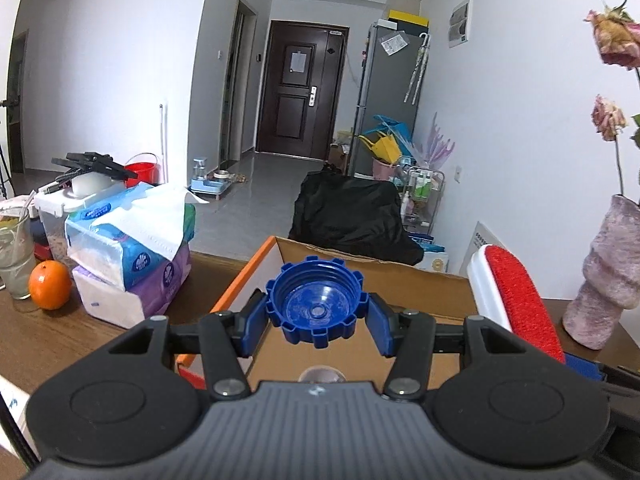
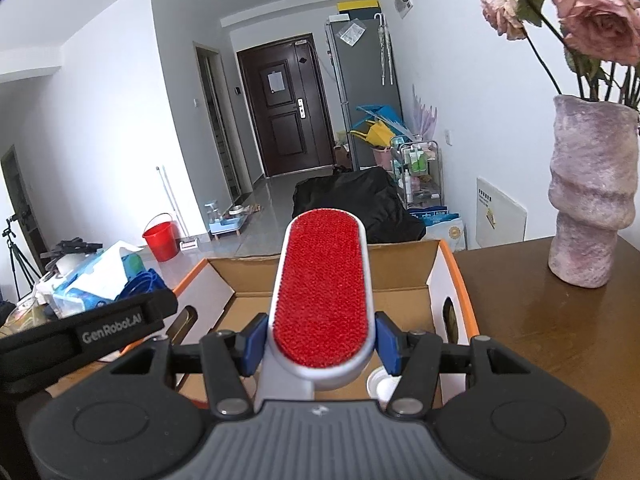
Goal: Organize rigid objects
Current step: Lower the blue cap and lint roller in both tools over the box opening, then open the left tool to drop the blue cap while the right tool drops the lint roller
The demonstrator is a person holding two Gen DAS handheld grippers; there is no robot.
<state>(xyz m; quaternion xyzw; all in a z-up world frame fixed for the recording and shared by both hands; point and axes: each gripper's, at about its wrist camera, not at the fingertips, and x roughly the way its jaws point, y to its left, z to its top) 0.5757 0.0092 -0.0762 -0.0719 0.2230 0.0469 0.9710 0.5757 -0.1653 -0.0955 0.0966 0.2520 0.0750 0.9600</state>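
Observation:
My left gripper (image 1: 317, 317) is shut on a blue notched bottle cap (image 1: 316, 300) and holds it over the open cardboard box (image 1: 420, 288), hollow side facing the camera. My right gripper (image 2: 322, 340) is shut on a white lint brush with a red pad (image 2: 322, 288) and holds it over the same box (image 2: 400, 268). The brush also shows in the left wrist view (image 1: 516, 296), to the right of the cap. A small white cup-like object (image 2: 380, 386) and a rounded clear object (image 1: 322, 374) lie on the box floor. The left gripper's body (image 2: 80, 332) shows at the left of the right wrist view.
The box stands on a brown wooden table (image 1: 48, 336). Left of it are stacked tissue packs (image 1: 132, 256), an orange (image 1: 50, 285) and a glass (image 1: 14, 256). A pink vase with dried roses (image 2: 588, 192) stands at the right. Beyond the table is a black bag (image 1: 348, 212).

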